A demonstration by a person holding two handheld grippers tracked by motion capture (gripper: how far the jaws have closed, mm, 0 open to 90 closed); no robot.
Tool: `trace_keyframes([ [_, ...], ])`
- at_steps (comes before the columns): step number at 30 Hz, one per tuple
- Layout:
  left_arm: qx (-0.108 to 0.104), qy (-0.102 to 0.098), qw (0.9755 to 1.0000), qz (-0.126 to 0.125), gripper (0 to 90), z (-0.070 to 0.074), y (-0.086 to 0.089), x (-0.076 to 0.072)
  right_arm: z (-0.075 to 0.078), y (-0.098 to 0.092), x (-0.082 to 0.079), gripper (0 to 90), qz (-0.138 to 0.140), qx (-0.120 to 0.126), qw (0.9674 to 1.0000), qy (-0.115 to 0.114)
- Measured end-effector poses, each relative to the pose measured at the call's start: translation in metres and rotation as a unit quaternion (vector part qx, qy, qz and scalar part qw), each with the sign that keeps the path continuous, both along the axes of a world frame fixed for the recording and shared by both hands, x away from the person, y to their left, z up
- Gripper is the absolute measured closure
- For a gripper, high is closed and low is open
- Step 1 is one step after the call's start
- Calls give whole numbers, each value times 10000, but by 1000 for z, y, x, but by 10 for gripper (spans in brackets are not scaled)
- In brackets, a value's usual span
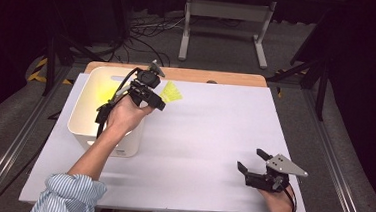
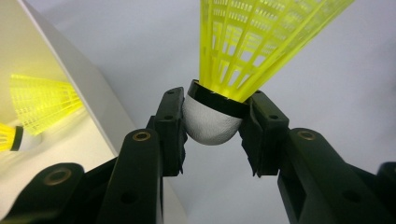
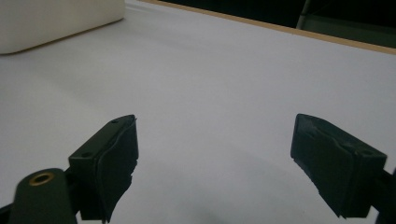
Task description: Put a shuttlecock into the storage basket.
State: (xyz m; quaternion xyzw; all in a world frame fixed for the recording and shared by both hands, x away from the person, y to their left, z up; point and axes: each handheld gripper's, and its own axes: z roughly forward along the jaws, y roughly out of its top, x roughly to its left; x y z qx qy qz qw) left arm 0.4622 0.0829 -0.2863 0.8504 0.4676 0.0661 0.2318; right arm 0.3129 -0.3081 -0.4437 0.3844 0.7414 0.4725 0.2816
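Shuttlecocks: three yellow | one point(image 2: 219, 116) clamped in my left gripper point(image 2: 212, 133) | two point(image 2: 32, 109) inside white bin point(image 1: 82, 123) | right gripper point(image 1: 252, 160) gaped, empty.

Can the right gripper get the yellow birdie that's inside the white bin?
Probably not easily. The right gripper sits open at the table's near right corner, and the left gripper, holding another shuttlecock, hangs by the bin.

Dark room, grey floor point(image 1: 220, 43), cables point(image 1: 146, 33)

A white sheet point(image 1: 199, 137) covers the wooden table point(image 1: 188, 75). Behind it, cables point(image 1: 145, 38) and a white metal stand point(image 1: 227, 23) sit on the floor.
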Motion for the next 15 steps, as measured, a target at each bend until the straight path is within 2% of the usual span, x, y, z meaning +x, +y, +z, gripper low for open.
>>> trace_keyframes([
  [4, 92, -82, 9999, 36, 628, 3, 2, -1, 0, 0, 0, 157, -9, 2, 10000, 1],
  [15, 17, -172, 9996, 205, 628, 10, 16, -2, 0, 0, 0, 157, 6, -17, 10000, -5],
])
